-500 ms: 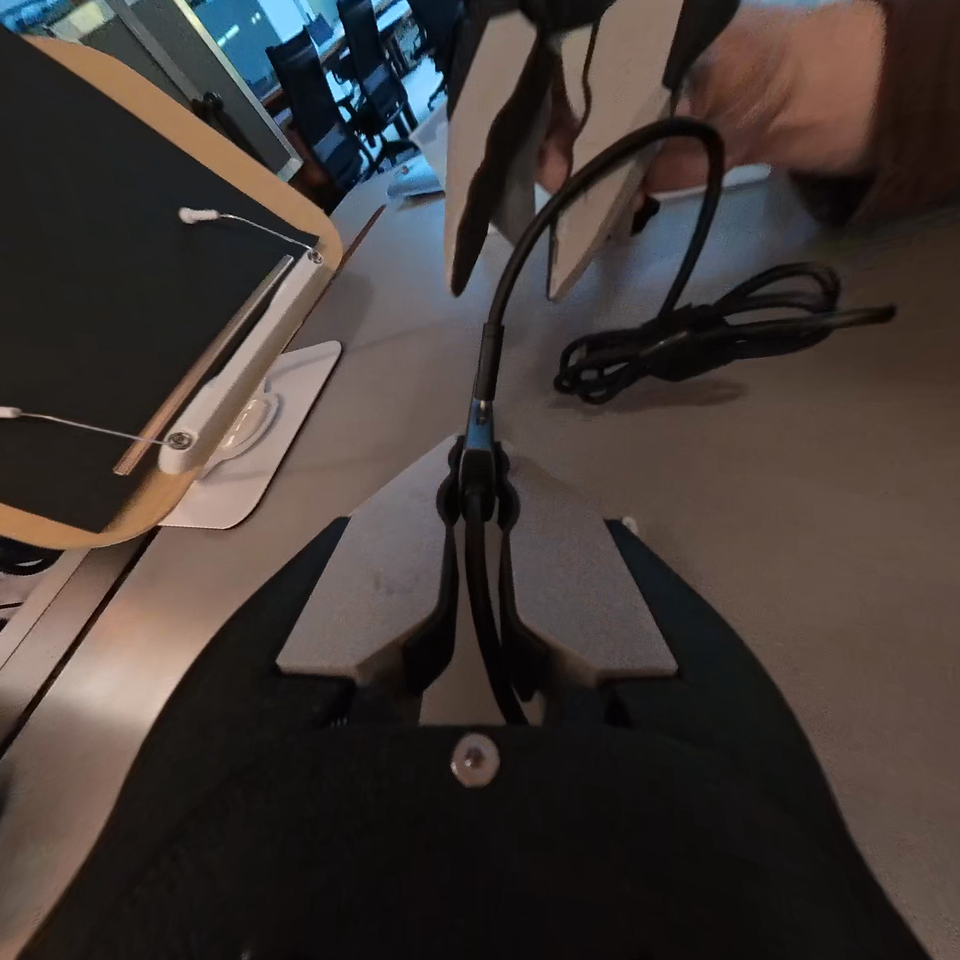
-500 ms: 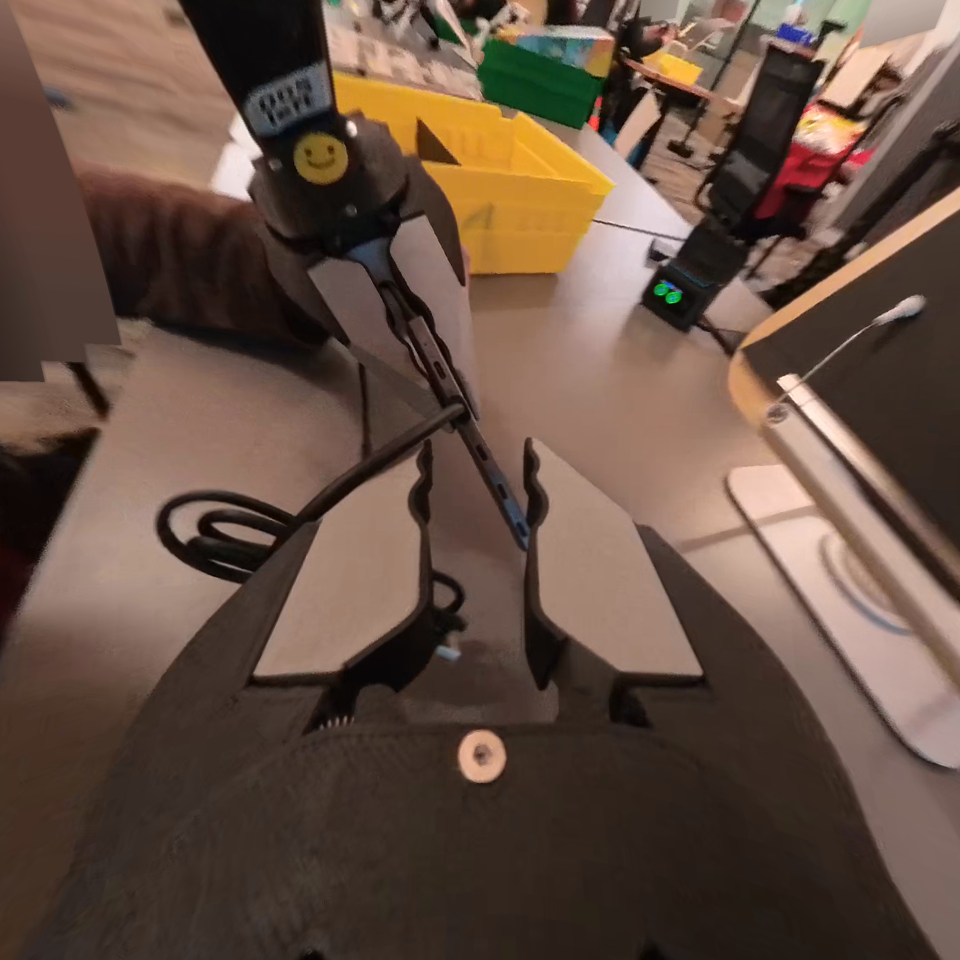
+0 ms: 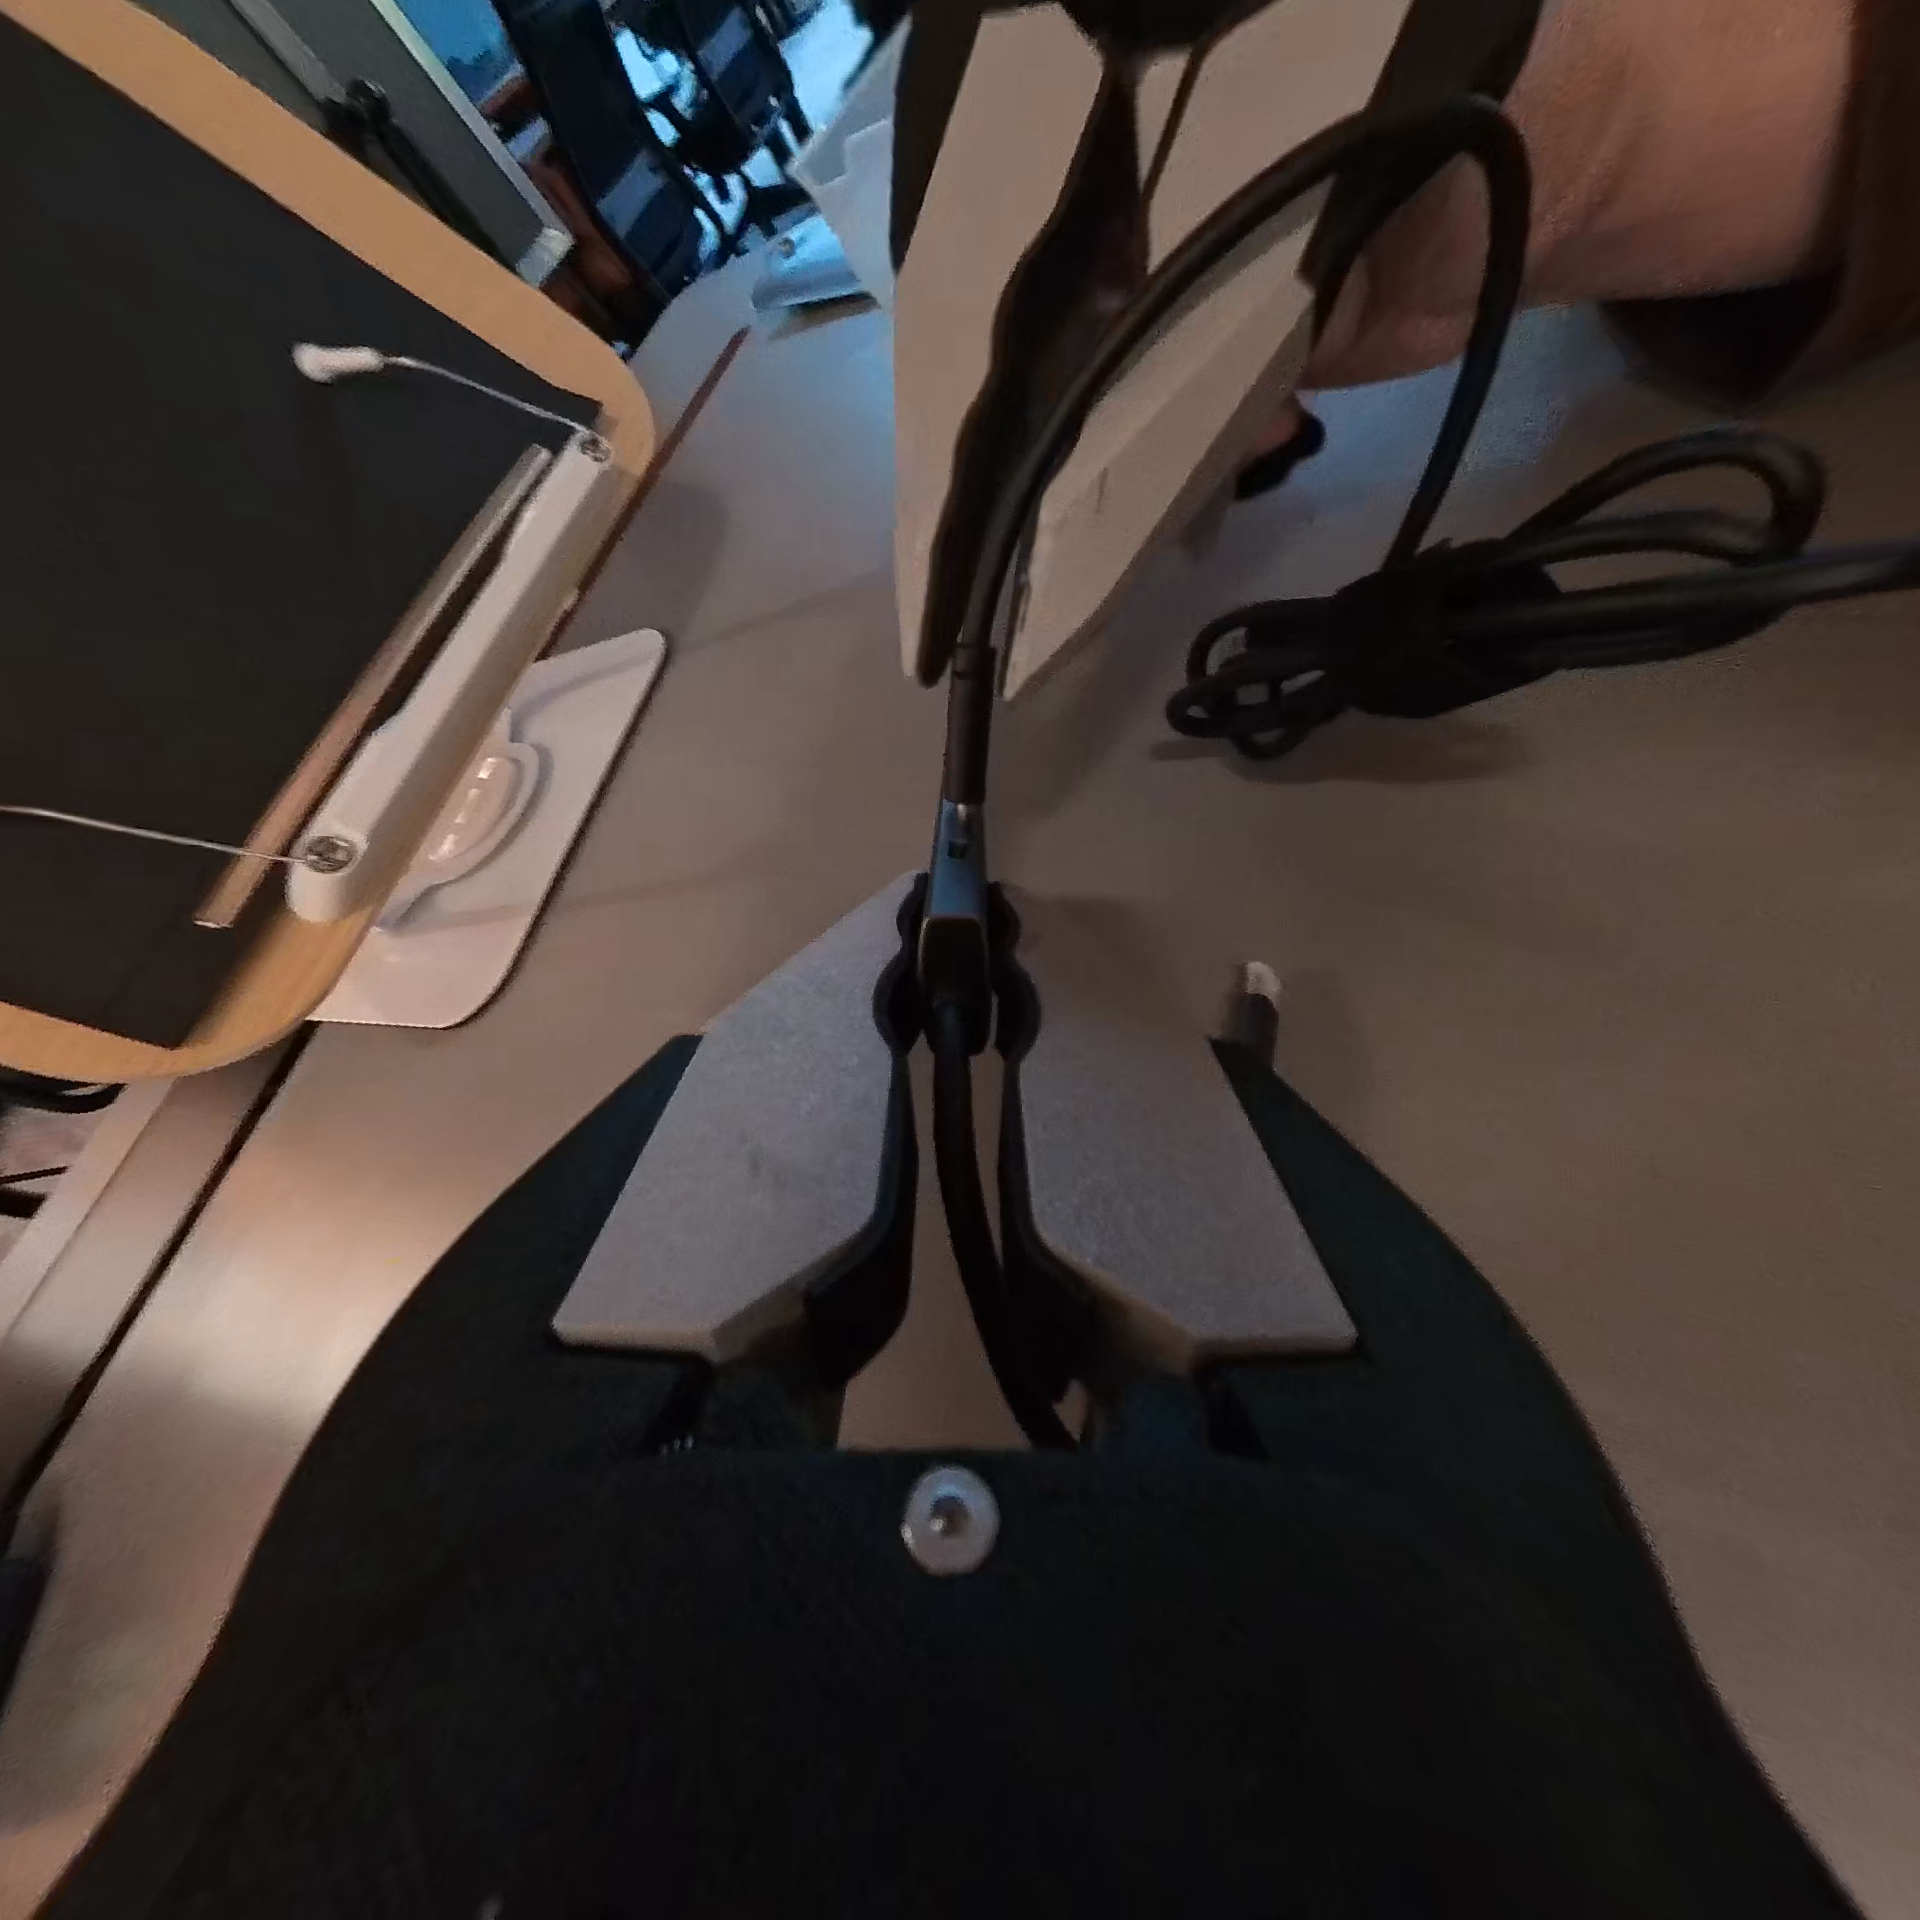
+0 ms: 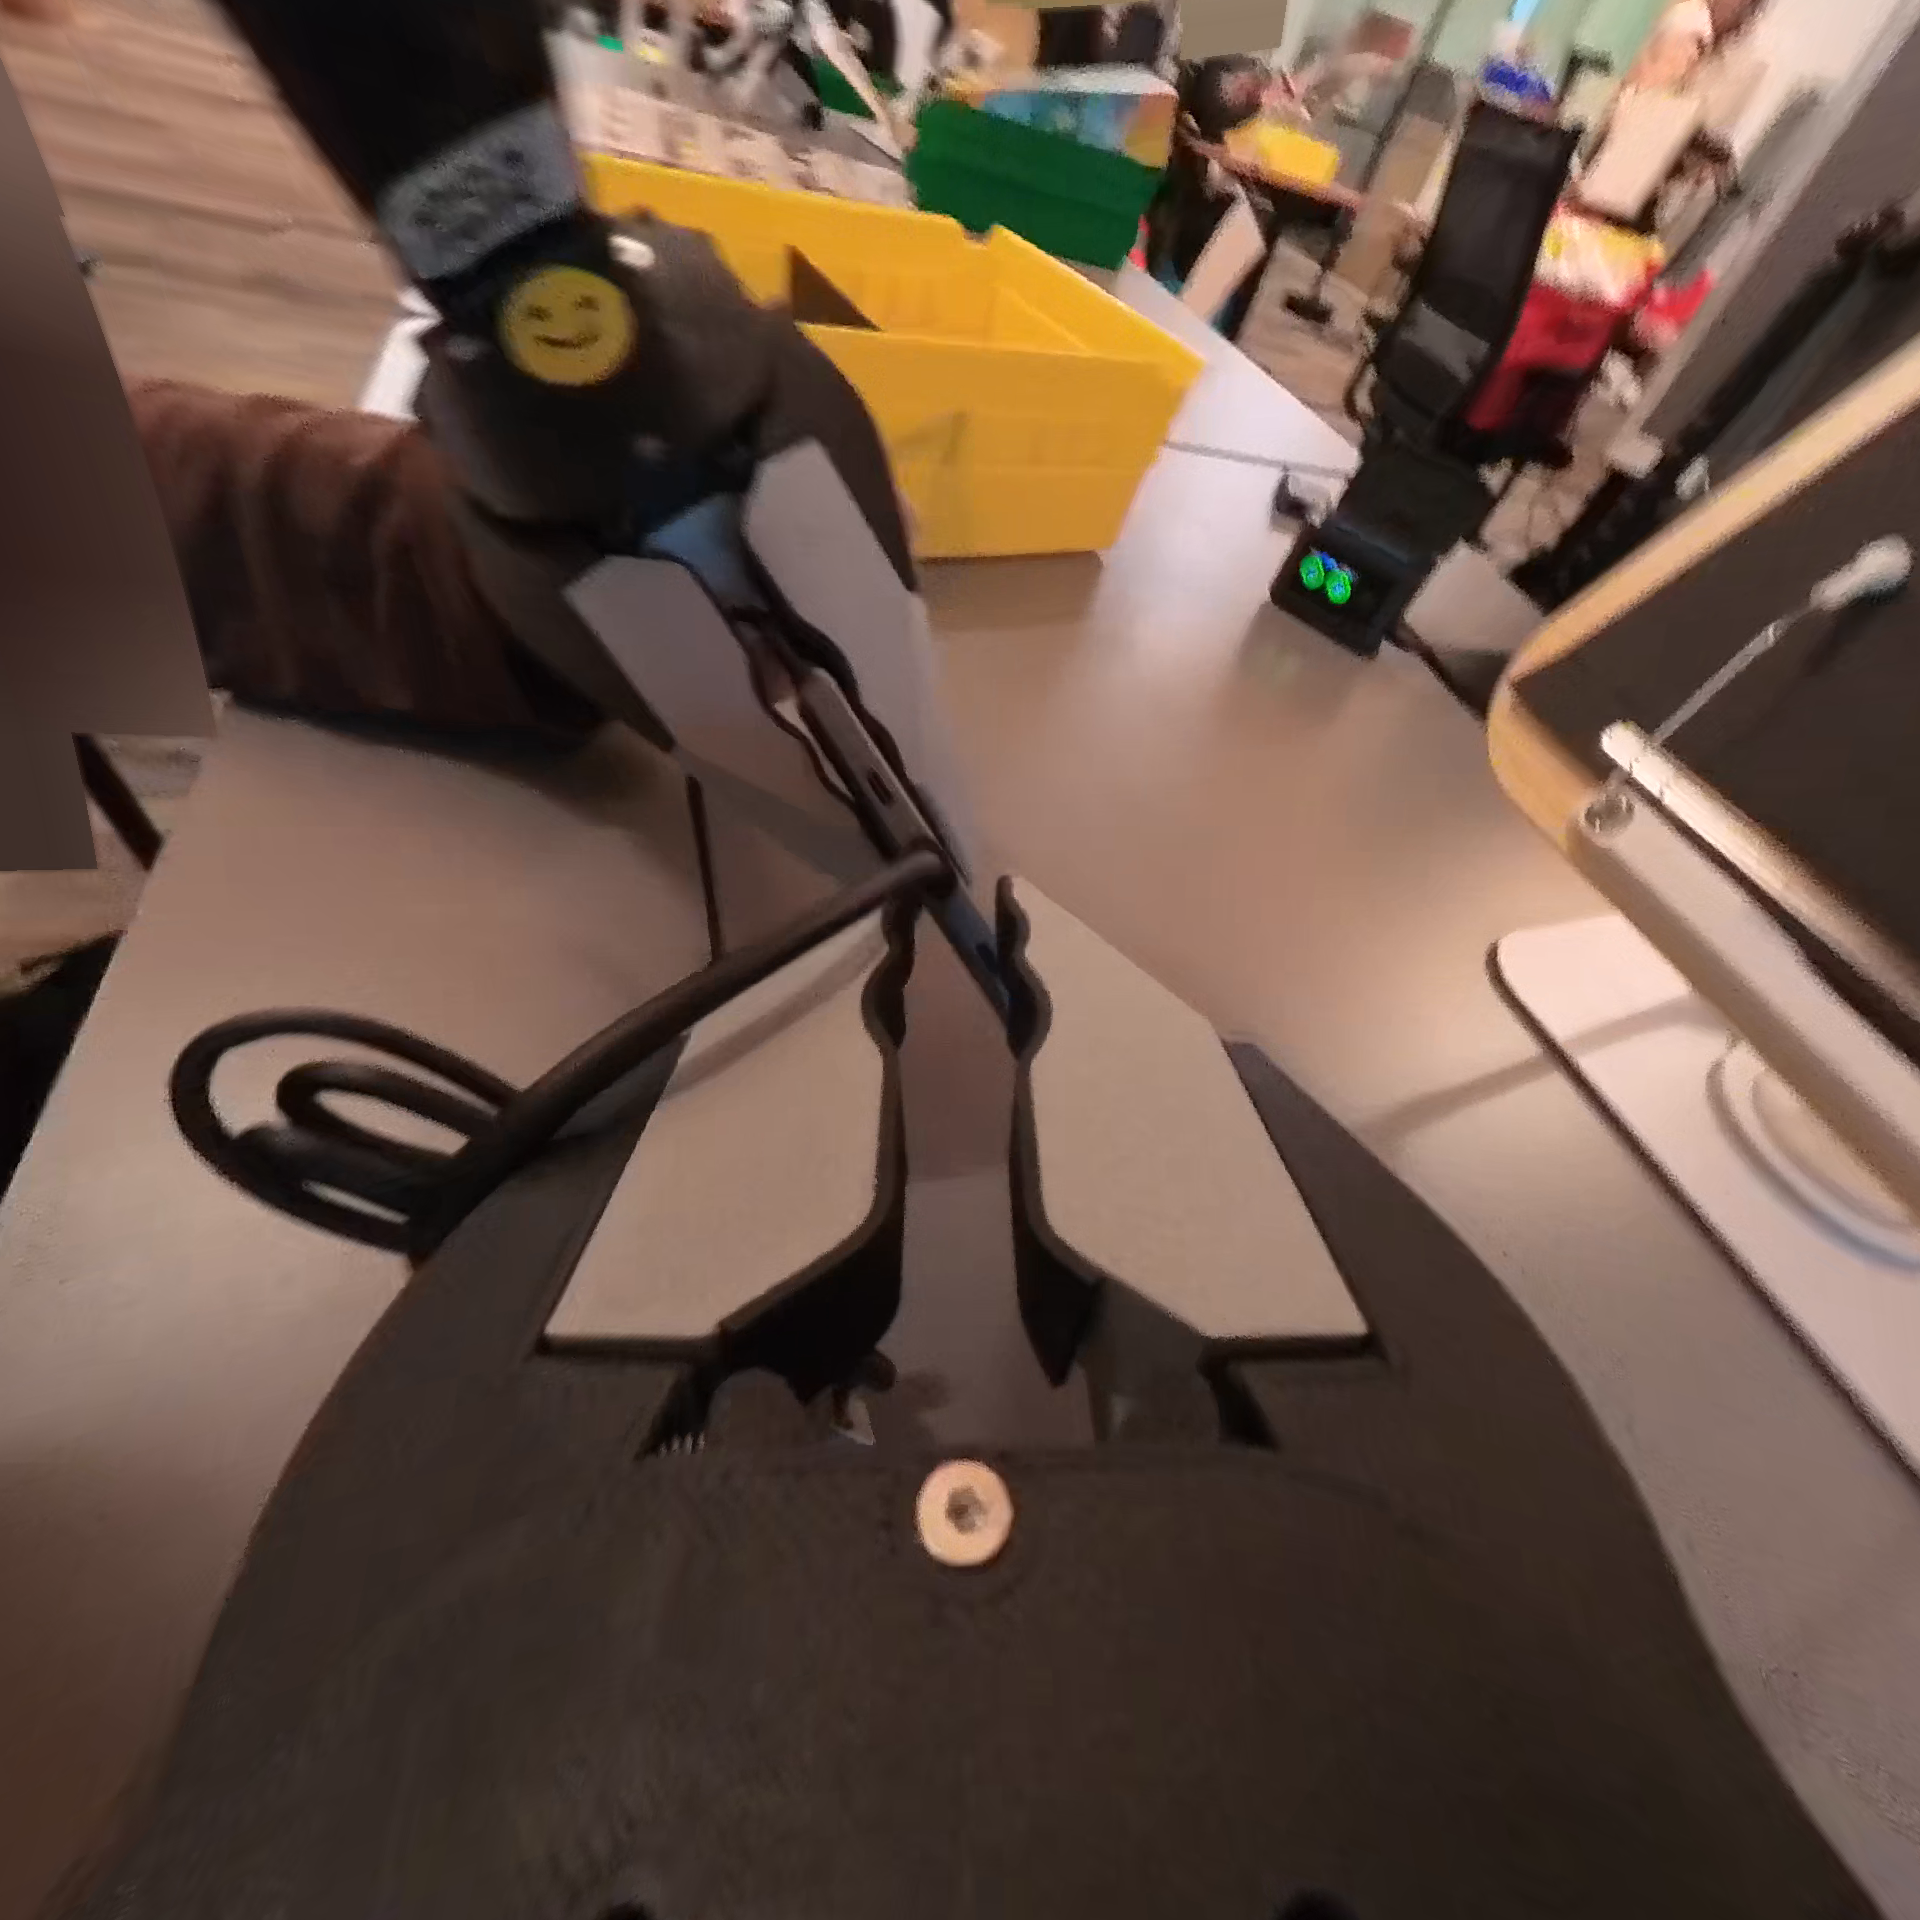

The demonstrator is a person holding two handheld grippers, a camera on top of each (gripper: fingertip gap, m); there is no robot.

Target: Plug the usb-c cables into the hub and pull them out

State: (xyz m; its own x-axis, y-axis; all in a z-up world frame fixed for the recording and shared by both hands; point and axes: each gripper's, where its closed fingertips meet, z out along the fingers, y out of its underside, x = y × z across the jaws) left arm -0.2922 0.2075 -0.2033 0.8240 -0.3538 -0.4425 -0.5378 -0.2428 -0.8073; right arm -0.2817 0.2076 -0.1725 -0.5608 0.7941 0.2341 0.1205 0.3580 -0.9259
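Looks like the pull-out step: grips the slim USB-C hub point(image 4: 883, 769) by one end in the fully closed left gripper point(image 3: 956, 920), off the table point(image 3: 1455, 1039), with the black USB-C cable point(image 4: 665, 1018) plugged into it. Straddles the hub's other end, beside the plug, with the right gripper point(image 4: 951, 966), jaws narrowly parted and pinching nothing yet. Next, probably: close squarely on the plug, then pull straight out along the port, no levering.

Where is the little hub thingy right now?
The hub is pinched in the left gripper, held up over the table, with the black cable plugged into it and the right gripper just ahead.
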